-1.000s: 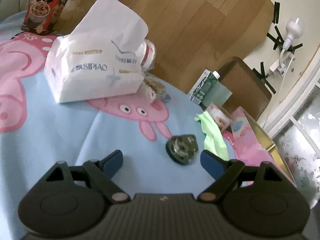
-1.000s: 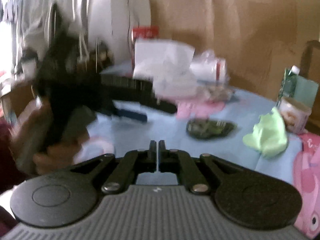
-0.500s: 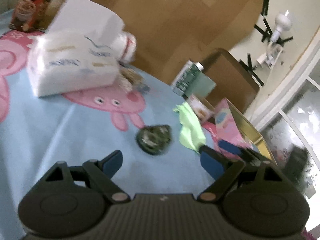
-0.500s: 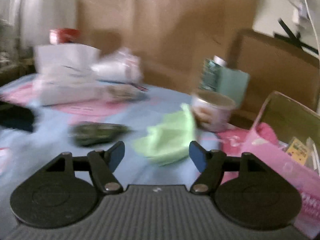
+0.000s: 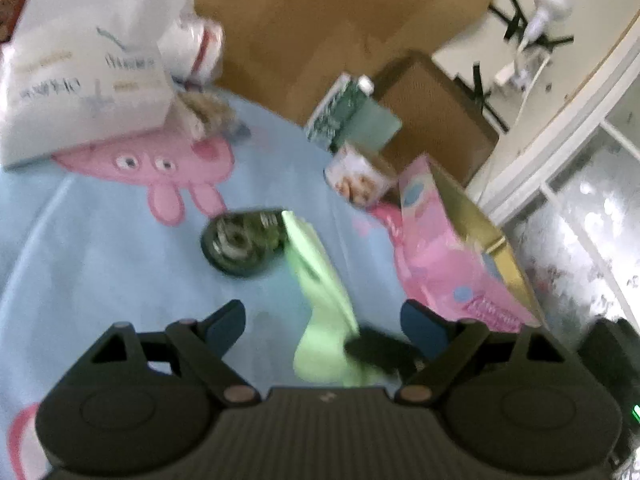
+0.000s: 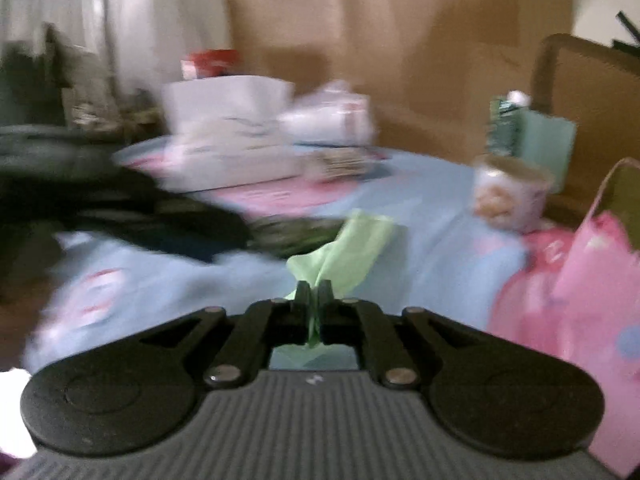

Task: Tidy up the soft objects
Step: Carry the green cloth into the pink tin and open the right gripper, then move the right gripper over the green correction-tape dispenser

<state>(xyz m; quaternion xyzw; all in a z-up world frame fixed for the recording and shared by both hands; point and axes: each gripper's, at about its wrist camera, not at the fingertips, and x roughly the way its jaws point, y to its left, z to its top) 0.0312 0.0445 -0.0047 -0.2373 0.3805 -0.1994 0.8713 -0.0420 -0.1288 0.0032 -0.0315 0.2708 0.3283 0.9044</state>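
Right gripper (image 6: 315, 312) clamped on green cloth (image 6: 344, 246); left gripper (image 5: 322, 322) spread apart (blurred), dark pouch (image 5: 242, 242) at eleven o'clock.

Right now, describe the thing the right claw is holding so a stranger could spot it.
On the blue cartoon-pig tablecloth, between the dark round pouch and the pink gift bag, a light green cloth is pinched in the right claw. It is the only green, limp item there.
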